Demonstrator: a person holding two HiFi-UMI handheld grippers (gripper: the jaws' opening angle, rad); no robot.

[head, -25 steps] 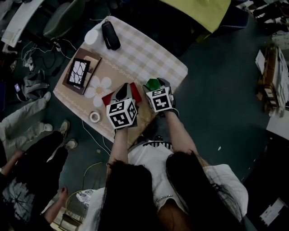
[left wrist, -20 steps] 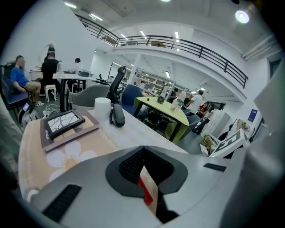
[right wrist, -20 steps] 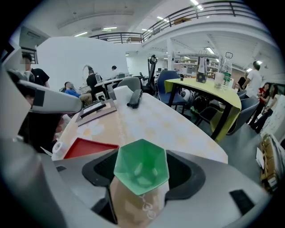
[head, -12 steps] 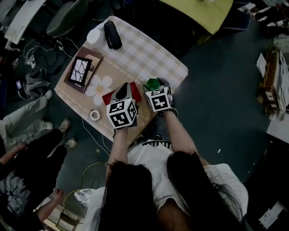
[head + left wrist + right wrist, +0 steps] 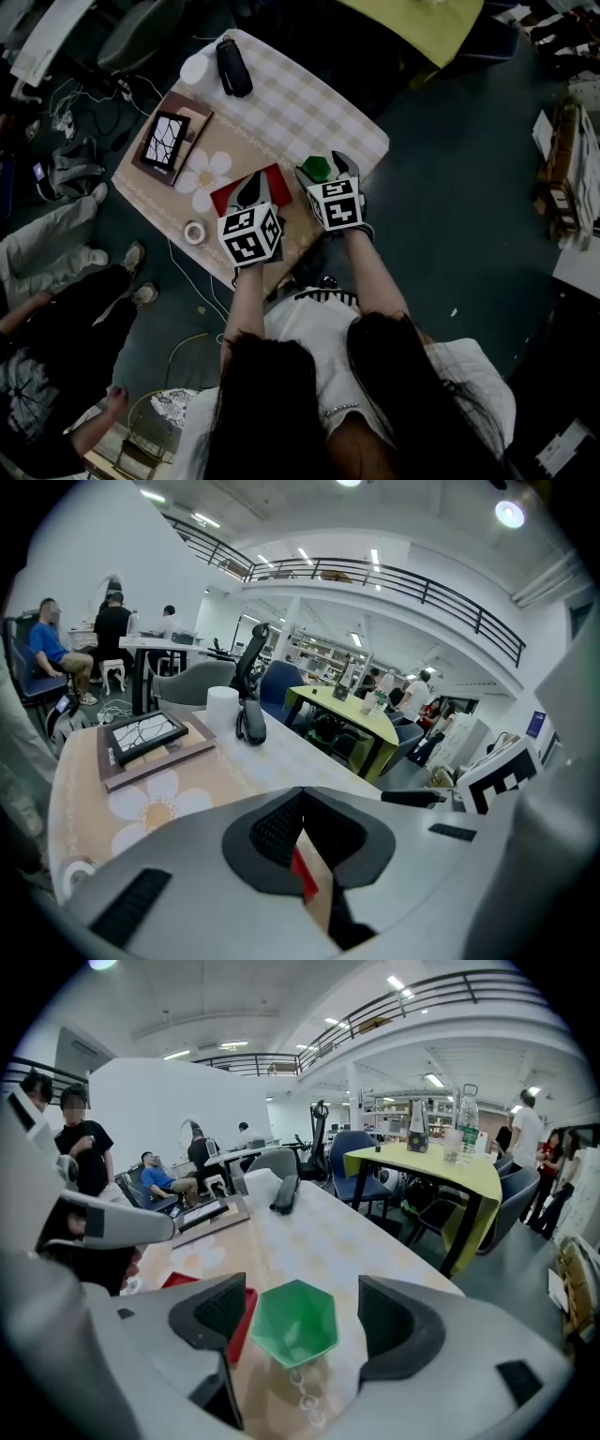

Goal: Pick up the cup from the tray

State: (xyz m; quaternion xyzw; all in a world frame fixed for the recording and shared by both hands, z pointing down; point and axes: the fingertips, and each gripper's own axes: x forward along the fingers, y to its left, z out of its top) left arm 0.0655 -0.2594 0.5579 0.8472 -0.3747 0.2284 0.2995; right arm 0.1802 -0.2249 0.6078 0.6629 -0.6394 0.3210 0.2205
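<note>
Indoors, checked tablecloth (image 5: 300, 103), green cup (image 5: 316, 169), dark floor (image 5: 450, 216), yellow table (image 5: 450, 1174)

Checked tabletop (image 5: 300, 103) carrying a red tray (image 5: 228, 194), a green cup (image 5: 317, 169) just beside it, a tape roll (image 5: 194, 232), a framed picture (image 5: 165, 141), a white cylinder (image 5: 194, 68) and a black oblong object (image 5: 232, 67).

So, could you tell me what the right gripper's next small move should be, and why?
Probably lift the right gripper clear. Its jaws have just been opening; the green cup stands between them untouched, on the table beside the red tray, so it looks released.
</note>
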